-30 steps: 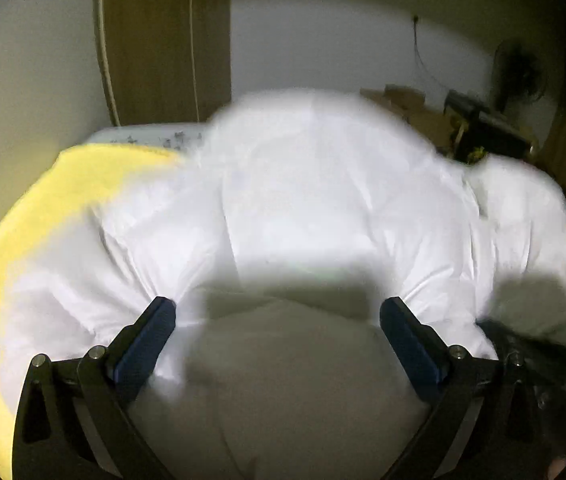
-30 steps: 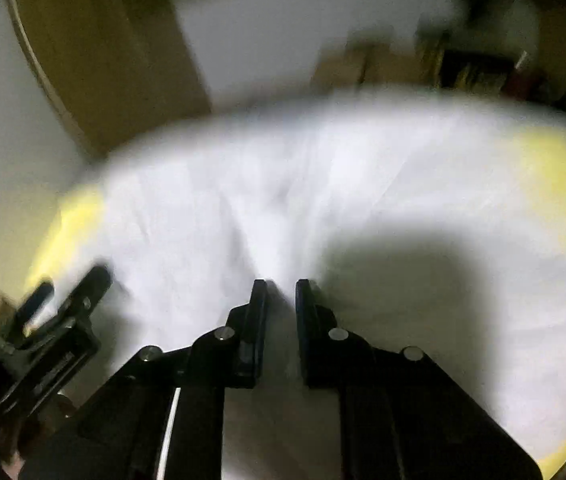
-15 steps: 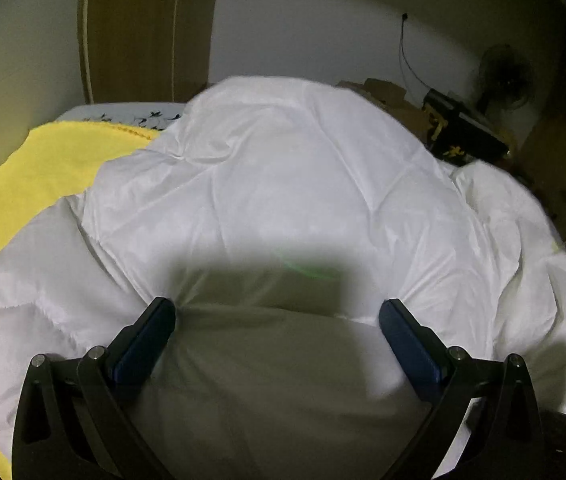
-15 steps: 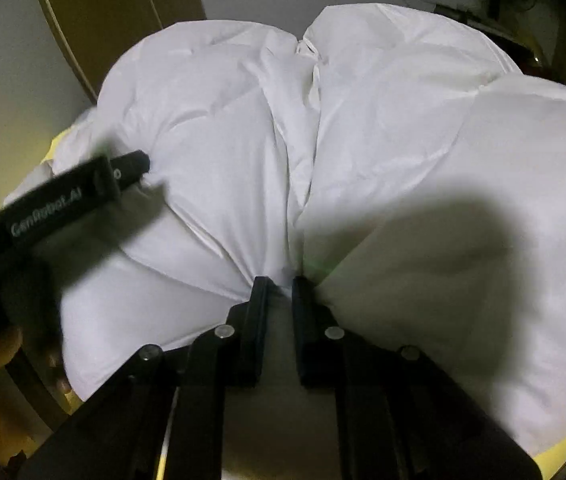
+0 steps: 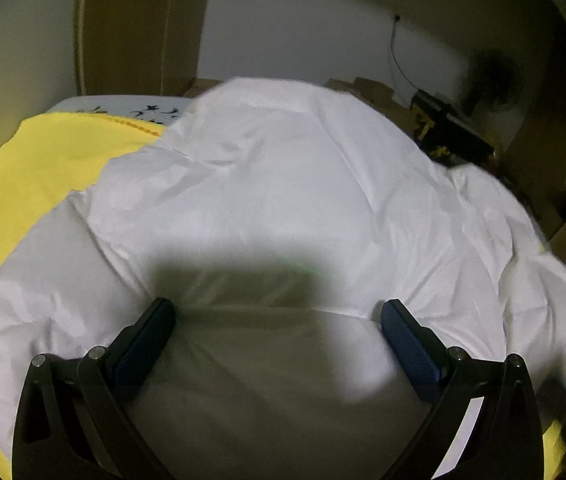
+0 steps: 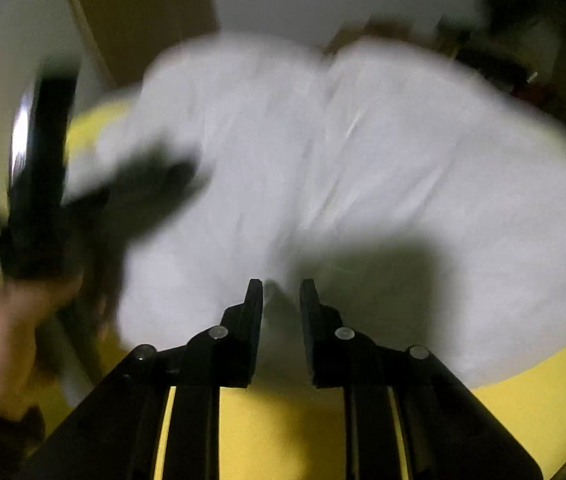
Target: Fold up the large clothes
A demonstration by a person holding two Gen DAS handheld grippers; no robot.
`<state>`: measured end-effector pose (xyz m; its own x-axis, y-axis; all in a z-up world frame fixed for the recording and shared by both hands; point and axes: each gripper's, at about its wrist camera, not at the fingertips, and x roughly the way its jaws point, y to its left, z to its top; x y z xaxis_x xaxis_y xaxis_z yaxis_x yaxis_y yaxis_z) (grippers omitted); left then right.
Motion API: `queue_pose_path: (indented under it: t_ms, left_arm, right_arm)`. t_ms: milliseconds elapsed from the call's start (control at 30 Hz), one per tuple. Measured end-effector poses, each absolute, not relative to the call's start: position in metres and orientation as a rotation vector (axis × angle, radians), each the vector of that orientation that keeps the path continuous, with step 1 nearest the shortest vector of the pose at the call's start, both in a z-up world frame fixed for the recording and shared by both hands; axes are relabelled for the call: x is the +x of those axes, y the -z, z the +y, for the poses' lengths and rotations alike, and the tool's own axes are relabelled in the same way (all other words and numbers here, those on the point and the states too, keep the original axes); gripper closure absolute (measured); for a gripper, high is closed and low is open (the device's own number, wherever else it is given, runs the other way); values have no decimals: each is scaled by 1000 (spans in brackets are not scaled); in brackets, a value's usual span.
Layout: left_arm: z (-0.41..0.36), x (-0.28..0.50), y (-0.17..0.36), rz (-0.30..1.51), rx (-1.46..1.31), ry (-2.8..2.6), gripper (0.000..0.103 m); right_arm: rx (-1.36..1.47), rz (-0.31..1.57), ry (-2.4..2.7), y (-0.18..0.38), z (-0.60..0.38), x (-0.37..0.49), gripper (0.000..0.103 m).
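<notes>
A large white padded quilt [image 5: 283, 184] lies bunched on a yellow sheet [image 5: 35, 176]. My left gripper [image 5: 279, 316] is wide open just above the quilt, with fabric between its blue pads but not pinched. In the right wrist view the quilt [image 6: 383, 160] is blurred. My right gripper [image 6: 281, 292] has its jaws nearly closed, a narrow gap showing, with a fold of the quilt's near edge between the tips. The left gripper and the hand holding it [image 6: 39, 200] appear at the left of that view.
A wooden door or panel [image 5: 135, 24] and a white wall stand behind the bed. Cardboard boxes [image 5: 367, 92], a dark case [image 5: 451, 128] and a fan [image 5: 491, 80] sit at the back right. Yellow sheet [image 6: 283, 432] shows under the right gripper.
The right gripper has pulled back toward the near edge, so yellow sheet now shows beneath it, and its jaws have parted slightly. The left gripper stays open over the quilt, which has settled.
</notes>
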<state>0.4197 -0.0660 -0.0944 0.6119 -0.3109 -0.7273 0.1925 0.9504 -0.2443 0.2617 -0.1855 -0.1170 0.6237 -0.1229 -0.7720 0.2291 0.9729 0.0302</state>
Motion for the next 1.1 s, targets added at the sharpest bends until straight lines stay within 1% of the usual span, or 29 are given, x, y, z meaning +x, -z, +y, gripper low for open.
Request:
queue_pose_path:
  t_ms: [33, 67, 133, 200, 267, 300, 333, 400, 433, 500, 533, 600, 667, 733, 767, 800, 900, 933, 967, 1033, 1100]
  left_arm:
    - [-63, 420, 94, 864, -141, 279, 0]
    - [-62, 420, 95, 863, -128, 274, 0]
    - [-65, 419, 100, 849, -79, 282, 0]
    - [-69, 414, 104, 834, -50, 274, 0]
    - [-71, 414, 106, 837, -44, 268, 0]
    - [-72, 414, 107, 837, -42, 266, 0]
    - [-72, 414, 108, 837, -43, 264, 0]
    - [-71, 414, 108, 838, -55, 266, 0]
    - [-69, 412, 107, 844, -66, 270, 0]
    - [-60, 405, 103, 837, -92, 277, 0]
    - [-50, 394, 97, 813, -113, 262, 0]
    - [-32, 374, 84, 758, -128, 214, 0]
    - [-9, 356, 67, 691, -130, 179, 0]
    - [17, 342, 51, 638, -146, 133, 0]
    - [27, 339, 46, 629, -162, 119, 0]
    - [37, 335, 41, 624, -191, 107, 0]
    - [61, 329, 32, 646, -292, 79, 0]
    - [66, 325, 32, 663, -325, 86, 0]
    - [70, 320, 32, 678, -351, 98, 0]
    - [74, 310, 35, 705, -365, 115, 0]
    - [78, 300, 40, 736, -370, 117, 0]
  right_arm:
    - [159, 881, 251, 119, -206, 269, 76]
    - [174, 917, 268, 129, -217, 278, 76]
    - [154, 1005, 246, 169, -235, 298, 77]
    - [96, 977, 199, 180, -238, 299, 77]
    - [99, 1032, 216, 171, -238, 303, 76]
    - [182, 1011, 223, 154, -243, 303, 76]
    - [216, 953, 196, 139, -242, 303, 76]
    - [171, 813, 193, 100, -230, 309, 76]
    - [169, 788, 191, 91, -228, 320, 76]
    - [242, 824, 169, 92, -226, 345, 76]
    - [280, 842, 173, 98, -231, 359, 77]
    - [300, 855, 219, 117, -240, 381, 86]
    - [298, 890, 216, 149, -241, 425, 88]
    - [251, 946, 203, 184, -242, 438, 90]
    - [216, 949, 206, 192, -241, 439, 92]
    - [200, 939, 217, 181, -246, 432, 93]
    - [119, 971, 224, 180, -237, 439, 93]
    - [100, 995, 222, 177, -233, 436, 92]
    - [93, 1032, 221, 173, -230, 435, 89]
    - [165, 1015, 215, 145, -229, 406, 88]
    - [253, 961, 142, 121, -220, 354, 84]
